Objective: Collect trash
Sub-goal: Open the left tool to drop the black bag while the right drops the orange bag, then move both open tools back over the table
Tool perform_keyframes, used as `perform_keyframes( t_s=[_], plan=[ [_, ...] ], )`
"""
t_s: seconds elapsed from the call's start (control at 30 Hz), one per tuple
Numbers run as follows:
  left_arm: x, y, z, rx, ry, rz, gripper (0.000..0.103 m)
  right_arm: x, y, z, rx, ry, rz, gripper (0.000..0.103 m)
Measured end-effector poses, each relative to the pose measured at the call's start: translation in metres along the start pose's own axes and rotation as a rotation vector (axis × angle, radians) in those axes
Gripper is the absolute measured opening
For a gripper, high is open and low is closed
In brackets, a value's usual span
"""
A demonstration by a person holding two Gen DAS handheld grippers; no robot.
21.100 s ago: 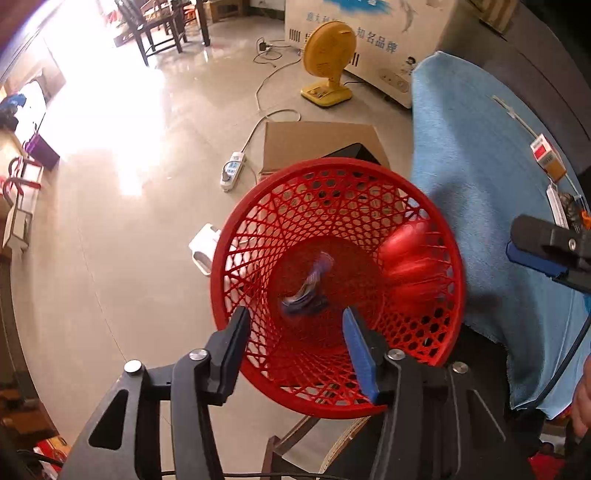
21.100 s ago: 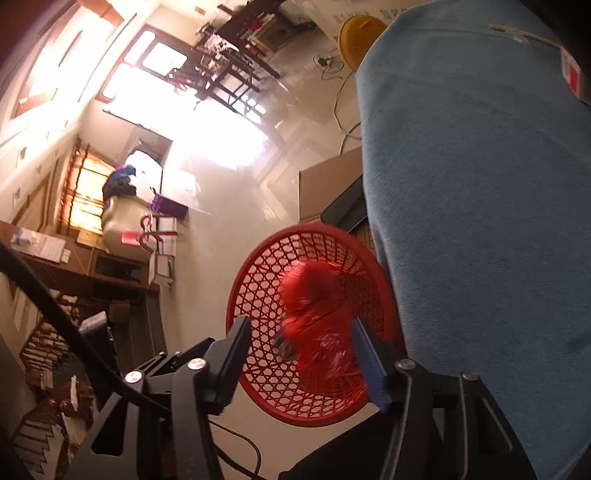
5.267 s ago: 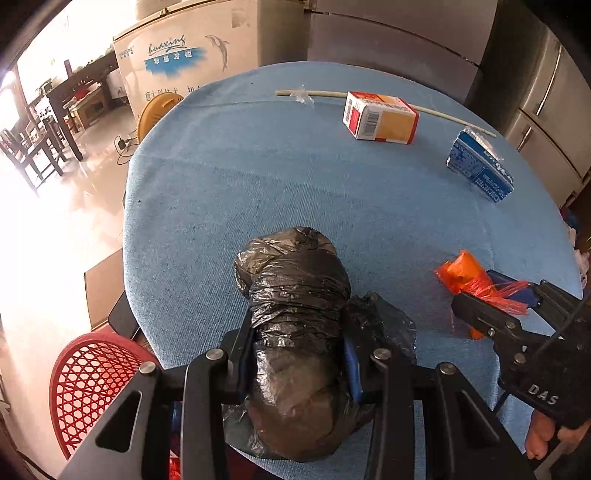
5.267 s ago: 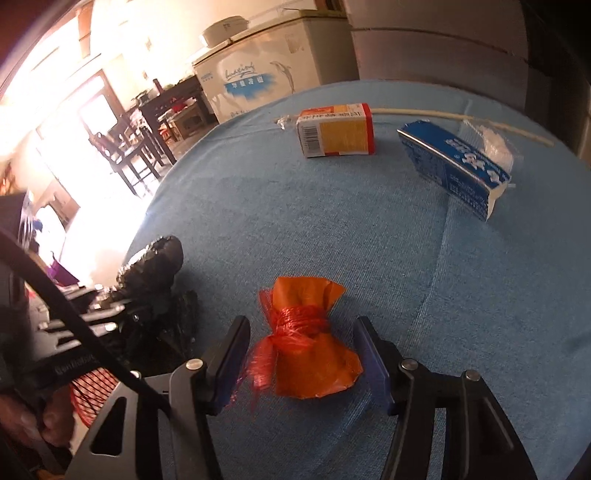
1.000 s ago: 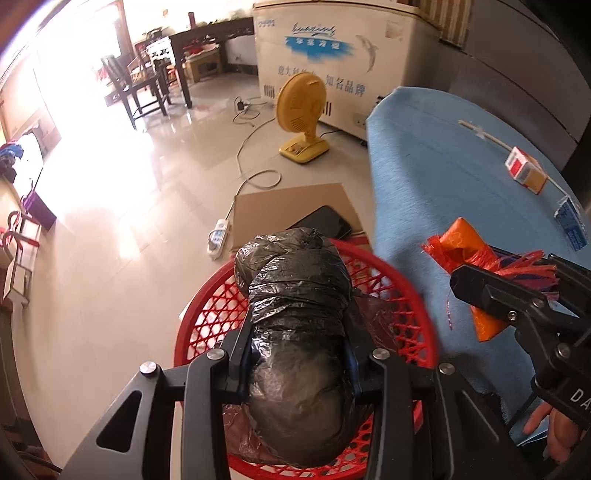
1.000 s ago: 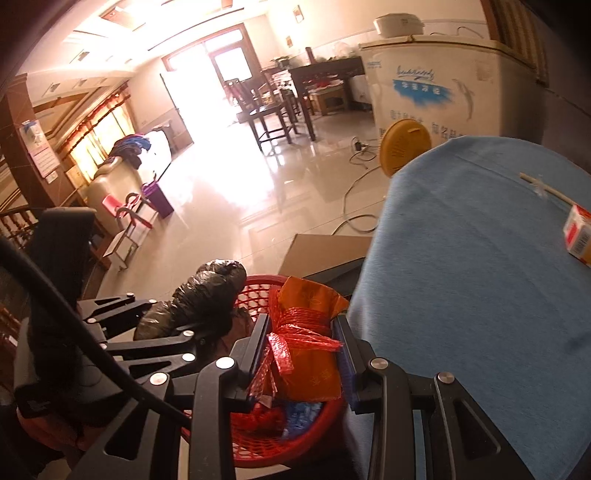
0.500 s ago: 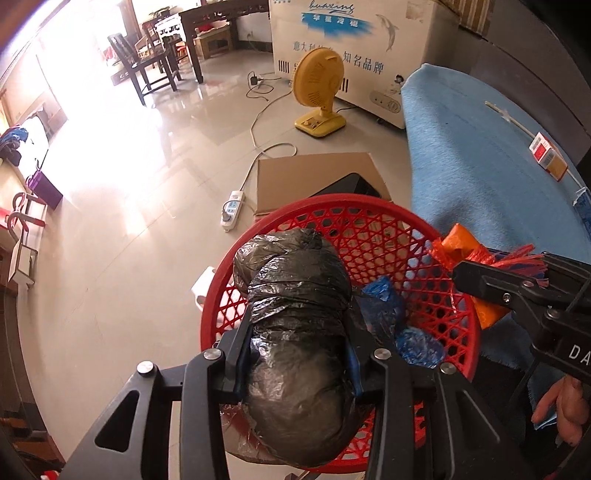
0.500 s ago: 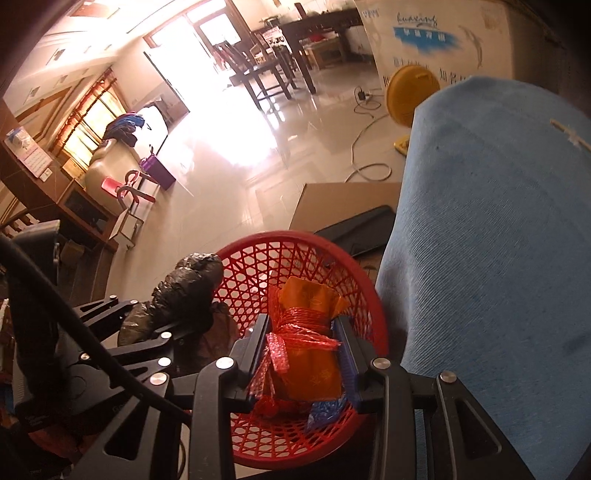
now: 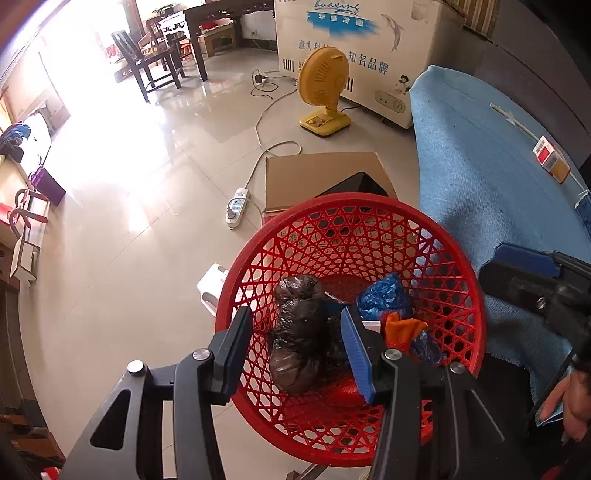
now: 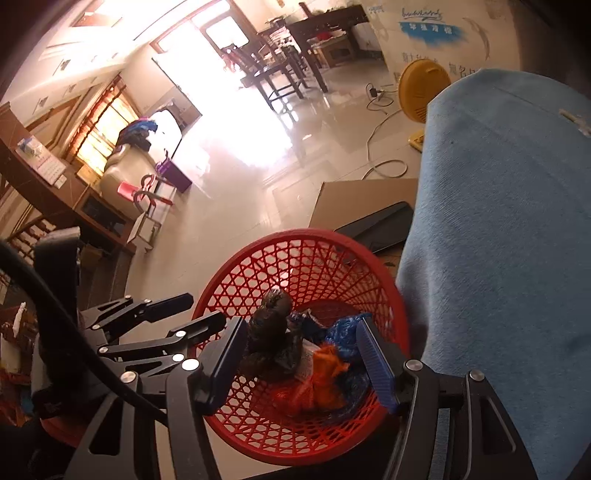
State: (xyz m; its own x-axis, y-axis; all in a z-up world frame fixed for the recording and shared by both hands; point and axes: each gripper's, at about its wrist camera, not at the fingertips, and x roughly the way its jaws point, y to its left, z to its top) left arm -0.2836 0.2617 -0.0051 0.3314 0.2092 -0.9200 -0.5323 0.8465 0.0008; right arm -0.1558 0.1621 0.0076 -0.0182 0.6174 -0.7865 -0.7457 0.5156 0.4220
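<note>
A: Jaw status?
B: left gripper (image 9: 295,338) and right gripper (image 10: 301,356) jaws just opened, nothing gripped. Black bag (image 9: 301,334) and orange bag (image 10: 325,380) lie in red basket (image 9: 469,295).

Left gripper (image 9: 295,345), right gripper (image 10: 301,354): jaws just opened, empty.

A lived-in home — a large tiled room (image 9: 122,236) doubling as dining and living space. Dark wooden dining chairs (image 9: 149,61) and a table (image 9: 225,14) stand by bright windows, with a white chest freezer (image 9: 354,55), a yellow floor fan (image 9: 324,92) and a power strip (image 9: 237,206) nearby. A blue-clothed table (image 9: 491,184) adjoins a red plastic wastebasket (image 9: 354,236) — ordinary household fittings.
</note>
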Motion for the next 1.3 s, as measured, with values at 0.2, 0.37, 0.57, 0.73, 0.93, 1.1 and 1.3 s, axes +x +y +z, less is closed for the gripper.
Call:
perform_keyframes(
  t_s=[0.2, 0.37, 0.57, 0.73, 0.93, 1.1, 1.3],
  plan=[
    [-0.009, -0.010, 0.004, 0.015, -0.033, -0.005, 0.063, -0.028, -0.009, 0.004, 0.012, -0.075, -0.042, 0.066],
    [-0.019, -0.028, 0.009, 0.062, -0.069, -0.006, 0.063, -0.056, -0.020, 0.007, 0.040, -0.137, -0.063, 0.066],
    [-0.030, -0.051, 0.017, 0.085, -0.099, -0.042, 0.063, -0.089, -0.042, 0.005, 0.102, -0.203, -0.100, 0.066],
    [-0.041, -0.075, 0.024, 0.105, -0.136, -0.085, 0.064, -0.117, -0.068, 0.000, 0.170, -0.249, -0.133, 0.066],
    [-0.058, -0.111, 0.031, 0.159, -0.176, -0.132, 0.064, -0.151, -0.101, -0.014, 0.247, -0.307, -0.183, 0.066],
    [-0.073, -0.143, 0.035, 0.225, -0.212, -0.164, 0.064, -0.182, -0.131, -0.029, 0.321, -0.359, -0.209, 0.066],
    [-0.086, -0.181, 0.034, 0.310, -0.228, -0.195, 0.064, -0.217, -0.164, -0.053, 0.400, -0.416, -0.253, 0.066]
  ],
)
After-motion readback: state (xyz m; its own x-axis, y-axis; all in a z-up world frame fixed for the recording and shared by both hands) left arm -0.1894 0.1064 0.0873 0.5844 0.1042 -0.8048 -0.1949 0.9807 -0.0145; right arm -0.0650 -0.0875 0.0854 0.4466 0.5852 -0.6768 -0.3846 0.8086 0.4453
